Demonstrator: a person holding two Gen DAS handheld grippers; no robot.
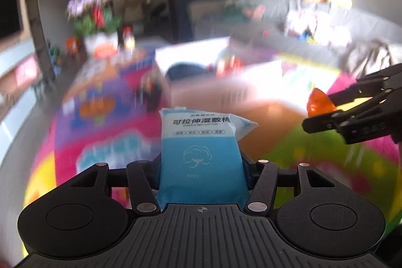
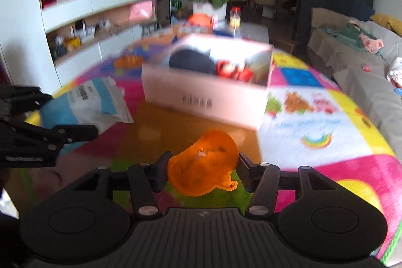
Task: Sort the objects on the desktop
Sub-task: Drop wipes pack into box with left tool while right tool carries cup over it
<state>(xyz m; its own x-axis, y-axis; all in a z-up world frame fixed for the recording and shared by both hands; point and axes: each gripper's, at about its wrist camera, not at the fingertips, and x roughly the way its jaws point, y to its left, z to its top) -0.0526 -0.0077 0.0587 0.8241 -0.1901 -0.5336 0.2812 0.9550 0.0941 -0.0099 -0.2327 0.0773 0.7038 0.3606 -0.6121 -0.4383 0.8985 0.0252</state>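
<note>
Both tongs clenched: left tongs (image 1: 201, 162) on wet-cotton pack (image 1: 201, 150), right tongs (image 2: 201, 167) on orange funnel (image 2: 203, 165); box (image 2: 201, 97) contents blurred.

- The wipes pack (image 1: 201, 155) is a soft blue-and-white pouch with a cotton-flower outline. It stands upright, lifted off the mat, at 6 o'clock in the left wrist view.
- The orange funnel (image 2: 203, 165) is clear plastic, tilted, with a small tab at 4 o'clock.
- The white box (image 2: 206, 94) is open-topped at 12 o'clock and holds dark and red items.

Blue-and-white packet (image 1: 201, 150), translucent orange funnel (image 2: 203, 167), white box (image 2: 206, 97)
</note>
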